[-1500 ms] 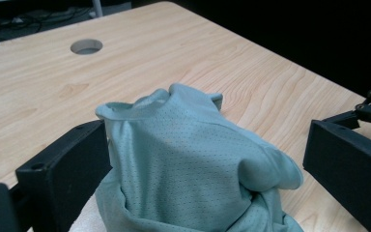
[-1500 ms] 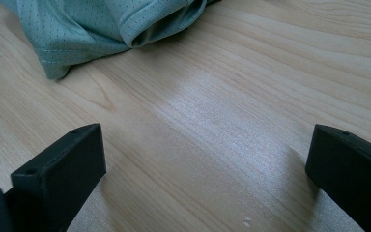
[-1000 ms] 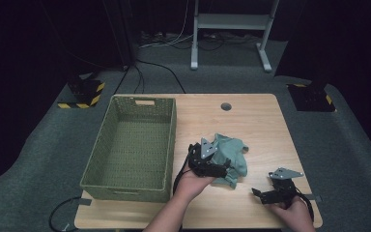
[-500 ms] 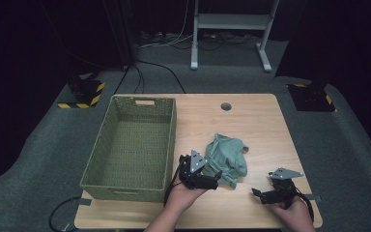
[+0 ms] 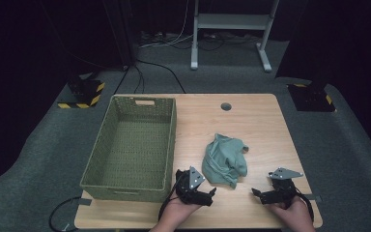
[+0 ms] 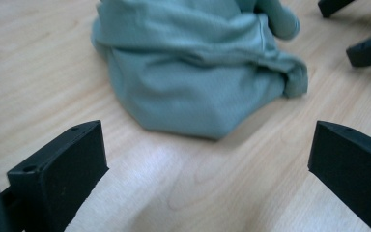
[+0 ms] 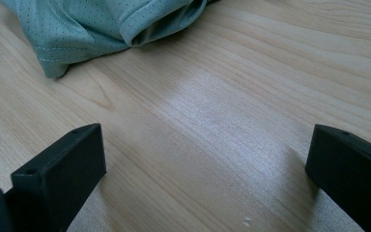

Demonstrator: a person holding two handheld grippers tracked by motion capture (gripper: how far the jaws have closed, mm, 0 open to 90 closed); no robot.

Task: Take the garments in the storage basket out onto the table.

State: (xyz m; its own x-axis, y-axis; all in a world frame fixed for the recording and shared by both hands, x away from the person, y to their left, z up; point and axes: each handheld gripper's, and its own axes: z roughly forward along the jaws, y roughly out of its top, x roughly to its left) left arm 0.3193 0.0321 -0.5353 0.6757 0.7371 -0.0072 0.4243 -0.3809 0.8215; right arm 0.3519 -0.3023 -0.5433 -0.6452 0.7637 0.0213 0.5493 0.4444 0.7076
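A crumpled teal cloth (image 5: 224,159) lies on the wooden table (image 5: 256,121), right of a green woven basket (image 5: 170,145). My left gripper (image 5: 210,195) rests near the front edge just below and left of the cloth. It is open with nothing between its jaws. In the left gripper view the cloth (image 6: 198,72) lies a little ahead of the open left gripper (image 6: 207,145). My right gripper (image 5: 257,194) sits at the front right, open and pointing left. In the right gripper view the cloth's hem (image 7: 92,29) is at the top left, apart from the right gripper (image 7: 205,150).
The basket's inside holds nothing. A round cable hole (image 5: 226,106) is at the table's back middle. The right gripper's jaw tips (image 6: 367,46) show at the top right of the left gripper view. Bare wood lies between the two grippers.
My left gripper has drawn back from the cloth toward the front edge and left it lying on the table. The right gripper has stayed where it was.
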